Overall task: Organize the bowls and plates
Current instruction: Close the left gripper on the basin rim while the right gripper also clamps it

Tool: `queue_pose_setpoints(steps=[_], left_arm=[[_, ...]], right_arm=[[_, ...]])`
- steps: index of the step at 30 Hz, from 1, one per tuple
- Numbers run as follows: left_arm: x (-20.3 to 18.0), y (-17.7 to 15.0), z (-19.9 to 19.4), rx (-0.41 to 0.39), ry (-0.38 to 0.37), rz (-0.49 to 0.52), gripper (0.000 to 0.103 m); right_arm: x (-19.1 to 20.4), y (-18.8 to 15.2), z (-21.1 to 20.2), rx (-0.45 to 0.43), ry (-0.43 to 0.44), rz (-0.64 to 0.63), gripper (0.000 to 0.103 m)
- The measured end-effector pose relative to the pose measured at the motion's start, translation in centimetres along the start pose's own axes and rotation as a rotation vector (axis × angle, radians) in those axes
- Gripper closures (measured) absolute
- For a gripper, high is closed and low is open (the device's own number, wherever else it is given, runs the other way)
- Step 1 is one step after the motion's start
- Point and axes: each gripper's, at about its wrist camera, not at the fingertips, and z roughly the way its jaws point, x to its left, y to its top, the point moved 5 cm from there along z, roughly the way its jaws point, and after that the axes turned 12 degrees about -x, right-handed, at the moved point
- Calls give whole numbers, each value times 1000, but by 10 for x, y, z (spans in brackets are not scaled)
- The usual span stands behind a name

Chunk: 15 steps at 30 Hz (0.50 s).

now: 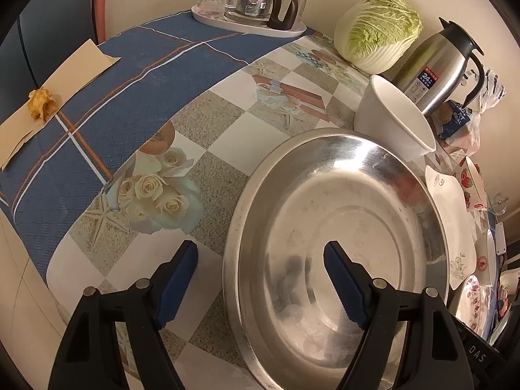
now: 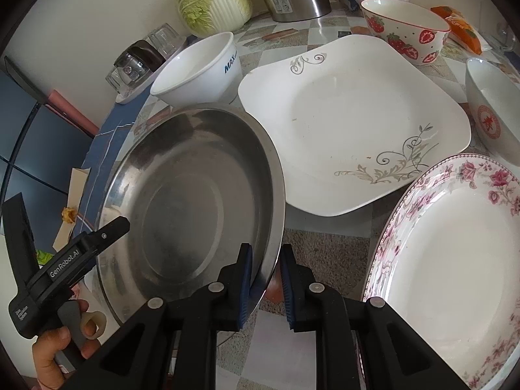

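A large steel basin [image 1: 341,227] [image 2: 195,201] lies on the table. My left gripper [image 1: 260,260] is open, one finger over the basin's left rim and one over its inside. My right gripper [image 2: 265,266] straddles the basin's right rim; its jaws stand a little apart, with a gap at the right pad. A white bowl [image 1: 396,120] [image 2: 198,71] stands behind the basin. A white square plate [image 2: 354,126] [image 1: 451,214], a floral round plate [image 2: 455,266], a strawberry bowl [image 2: 406,32] and a red-crest bowl [image 2: 490,113] lie to the right.
A cabbage [image 1: 377,29], a steel thermos [image 1: 438,68], and a tray with a glass pot and glasses [image 1: 253,3] stand along the wall. Paper with a food scrap [image 1: 42,104] lies on the blue cloth at the left. Snack packets [image 2: 461,26] sit at the far right.
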Motion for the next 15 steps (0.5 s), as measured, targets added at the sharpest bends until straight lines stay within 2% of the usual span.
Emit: queue_pose_setpoints(steps=[2,5,9,15], left_arm=[[1,-1,-1,-2,5,1,23],[2,0,-1,-9,28,18,36],[5,1,-4,-11,-5,-17,68],[9,4,-17,-36,14,-25,73]], right_arm=[[0,0,2,4,3,-1,84],[2,1,6,4,-2,-14,85],[3,-1,6,0,-9,-34,84],[12,0,2,-4,-4,-72,86]])
